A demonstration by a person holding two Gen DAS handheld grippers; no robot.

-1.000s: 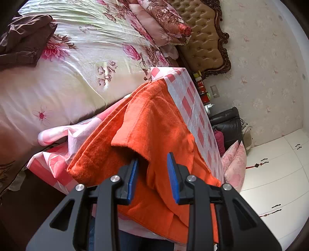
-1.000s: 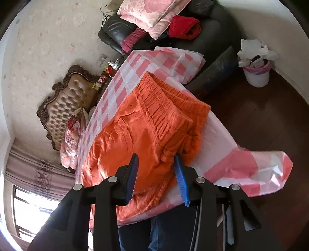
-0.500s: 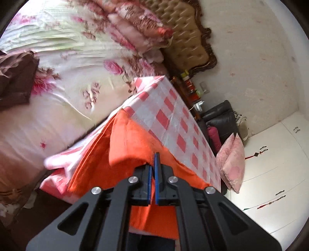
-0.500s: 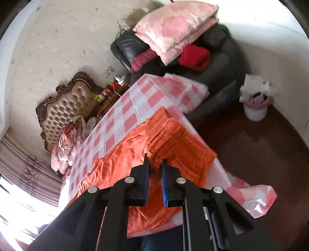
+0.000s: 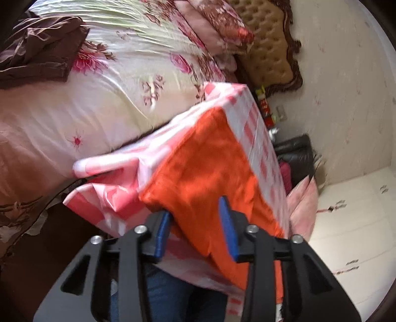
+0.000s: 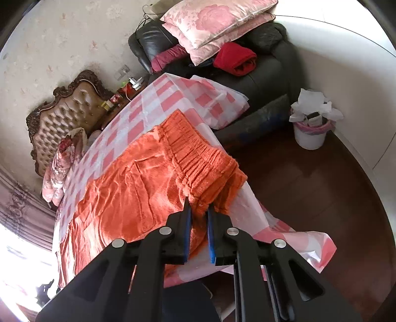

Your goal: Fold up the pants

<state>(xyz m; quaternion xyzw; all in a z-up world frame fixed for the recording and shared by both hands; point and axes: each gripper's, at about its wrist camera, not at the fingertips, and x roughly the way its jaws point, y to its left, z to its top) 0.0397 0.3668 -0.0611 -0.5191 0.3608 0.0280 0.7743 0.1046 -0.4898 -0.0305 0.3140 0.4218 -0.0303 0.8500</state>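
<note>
No legible writing. Orange pants (image 6: 138,188) spread on checked tablecloth (image 6: 158,104); right gripper (image 6: 198,218) narrow, clamped on waistband corner. Left gripper (image 5: 195,228) just opened, jaws apart over pant-leg hem, pads clear.

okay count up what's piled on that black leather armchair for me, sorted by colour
Seen from the right wrist, on the armchair:
Pink: 2, the stacked pillows
Bright red: 1, a bundled garment
Dark red: 1, a rolled cloth
Total: 4. Something dark shows under the pillows, too hidden to count.
</note>
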